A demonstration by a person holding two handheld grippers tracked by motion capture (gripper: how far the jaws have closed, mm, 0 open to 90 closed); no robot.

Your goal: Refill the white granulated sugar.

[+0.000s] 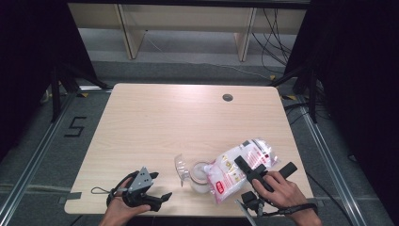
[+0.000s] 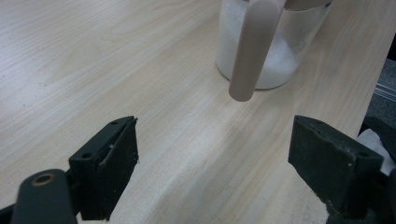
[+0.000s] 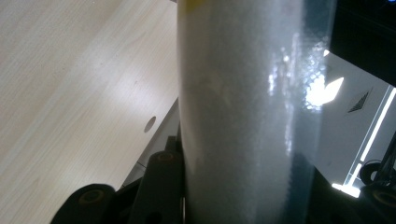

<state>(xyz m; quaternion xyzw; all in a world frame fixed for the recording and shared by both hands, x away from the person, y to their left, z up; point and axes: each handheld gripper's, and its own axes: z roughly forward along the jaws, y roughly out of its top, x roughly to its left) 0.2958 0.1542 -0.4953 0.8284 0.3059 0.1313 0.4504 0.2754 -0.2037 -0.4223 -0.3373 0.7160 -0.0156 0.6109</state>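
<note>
Pouring set-up at the near edge of the table [image 1: 155, 117]. The right tool [image 1: 258, 173], held in the person's right hand [image 1: 282, 190], is clamped on a clear plastic bag of white granules [image 1: 237, 169] printed in red; in the right gripper view the bag [image 3: 243, 116] stands between the jaws, its pebbly white contents pressed against them. The bag's long axis runs from upper right to lower left in the high view, tilted so that its lower end meets the mouth of a clear jar [image 1: 200, 178] standing on the table just to its left. The jar already holds a layer of white granules, and its clear hinged lid [image 1: 181, 167] stands open on the far side from the bag. The left tool [image 1: 157, 200] rests at the table's front edge, well to the left of the jar, its jaws wide apart and holding nothing; the left gripper view looks straight at the jar [image 2: 271, 51] and its beige handle [image 2: 254, 49]. The right tool is thus the nearer; further pouring would likely depend on the bag's tilt over the jar's mouth.
</note>
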